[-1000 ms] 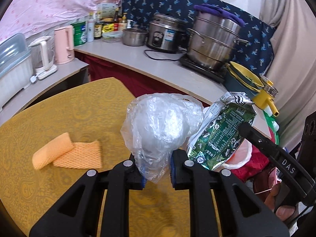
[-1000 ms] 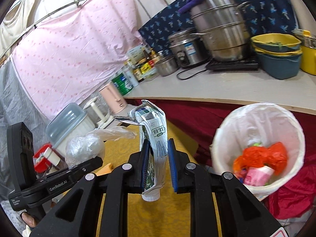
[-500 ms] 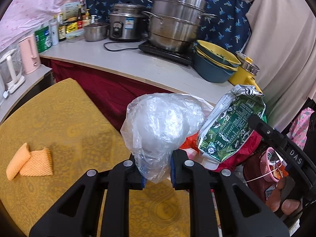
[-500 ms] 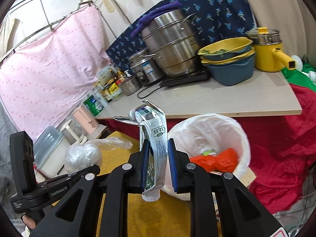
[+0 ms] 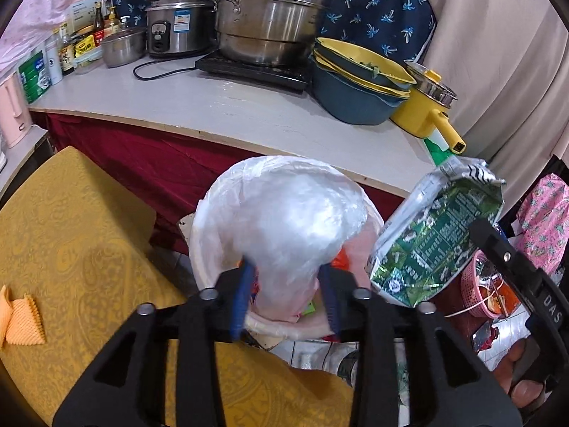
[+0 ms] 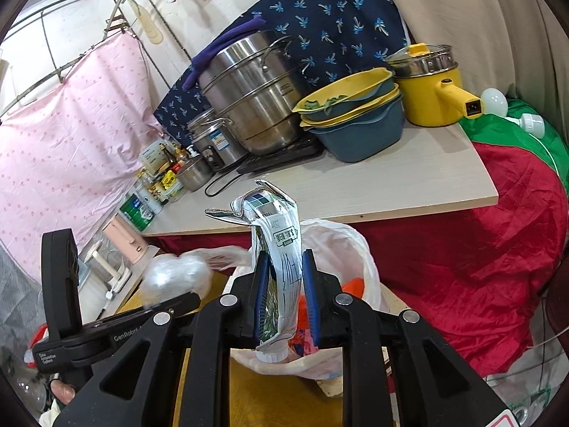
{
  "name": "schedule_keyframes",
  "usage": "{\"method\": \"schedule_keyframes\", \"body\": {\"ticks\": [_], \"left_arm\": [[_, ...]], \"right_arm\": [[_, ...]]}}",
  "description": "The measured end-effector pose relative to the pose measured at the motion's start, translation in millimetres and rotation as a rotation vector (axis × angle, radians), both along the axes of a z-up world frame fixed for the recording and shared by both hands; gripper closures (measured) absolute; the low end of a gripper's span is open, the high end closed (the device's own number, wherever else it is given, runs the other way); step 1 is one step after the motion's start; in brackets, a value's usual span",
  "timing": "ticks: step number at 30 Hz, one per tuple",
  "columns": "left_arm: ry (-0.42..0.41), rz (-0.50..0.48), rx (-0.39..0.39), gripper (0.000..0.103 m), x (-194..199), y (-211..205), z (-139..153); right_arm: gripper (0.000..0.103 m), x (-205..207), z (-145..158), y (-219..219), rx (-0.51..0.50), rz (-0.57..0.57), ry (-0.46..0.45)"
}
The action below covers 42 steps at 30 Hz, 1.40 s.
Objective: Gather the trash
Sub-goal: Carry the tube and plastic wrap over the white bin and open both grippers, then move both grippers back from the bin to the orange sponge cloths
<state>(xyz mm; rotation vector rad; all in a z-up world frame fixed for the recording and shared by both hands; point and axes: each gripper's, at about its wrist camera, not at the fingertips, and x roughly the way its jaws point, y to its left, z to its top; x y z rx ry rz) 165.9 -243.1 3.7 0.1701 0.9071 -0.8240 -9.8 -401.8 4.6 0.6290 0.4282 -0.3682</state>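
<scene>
A crumpled clear plastic bag [image 5: 295, 220] sits between the blue pads of my left gripper [image 5: 286, 284], whose jaws are opening and have parted around the bag's neck. It hangs right above the white-lined trash bin [image 5: 213, 213], which holds orange and pink rubbish. My right gripper [image 6: 282, 284] is shut on a flattened green and silver milk carton [image 6: 281, 242], cap end down, over the near rim of the same bin [image 6: 359, 249]. The carton [image 5: 437, 242] also shows at the right of the left wrist view. The plastic bag [image 6: 174, 274] appears at the left of the right wrist view.
The bin stands between the yellow-clothed table [image 5: 71, 249] and a red-skirted counter [image 5: 249, 106]. An orange foam net [image 5: 21, 316] lies on the table. The counter carries a steel steamer pot [image 5: 270, 10], stacked bowls [image 5: 359, 82] and a yellow pot [image 5: 426, 106]. A pink basket [image 5: 480, 284] is at right.
Both grippers have swung right from over the table to above the bin. The left jaws have widened around the plastic bag. The right gripper keeps its hold on the carton.
</scene>
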Motion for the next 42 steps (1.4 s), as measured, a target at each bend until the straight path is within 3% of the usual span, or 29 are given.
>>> {"method": "schedule_keyframes", "body": {"ticks": [2, 3, 4, 14, 17, 22, 24, 42], "left_arm": [[-0.005, 0.008, -0.006, 0.054, 2.8, -5.6, 1.5], [-0.005, 0.019, -0.010, 0.043, 4.8, -7.0, 2.4], [-0.010, 0.029, -0.015, 0.041, 5.8, -7.1, 3.6], [-0.044, 0.069, -0.017, 0.041, 16.9, 8.0, 10.6], [-0.047, 0.090, -0.022, 0.036, 21.3, 18.2, 11.9], [-0.055, 0.122, -0.024, 0.033, 27.7, 33.4, 12.5], [-0.063, 0.136, -0.024, 0.031, 29.4, 40.1, 13.1], [-0.092, 0.236, -0.052, 0.022, 24.5, 109.0, 26.1]], "right_arm": [[0.085, 0.6, -2.9, -4.1, 0.004, -0.006, 0.003], [0.085, 1.1, -3.3, -4.6, 0.005, -0.007, 0.004], [0.085, 1.5, -4.3, -5.8, 0.006, -0.008, 0.005], [0.085, 26.7, -6.8, -5.1, 0.007, 0.013, 0.013], [0.085, 40.7, -7.8, -1.8, 0.007, 0.033, 0.019], [0.075, 63.8, -10.2, 4.2, 0.005, 0.053, 0.031], [0.069, 66.0, -8.9, 7.7, -0.001, 0.051, 0.026], [0.061, 65.2, 15.6, 61.6, -0.043, 0.119, 0.015]]}}
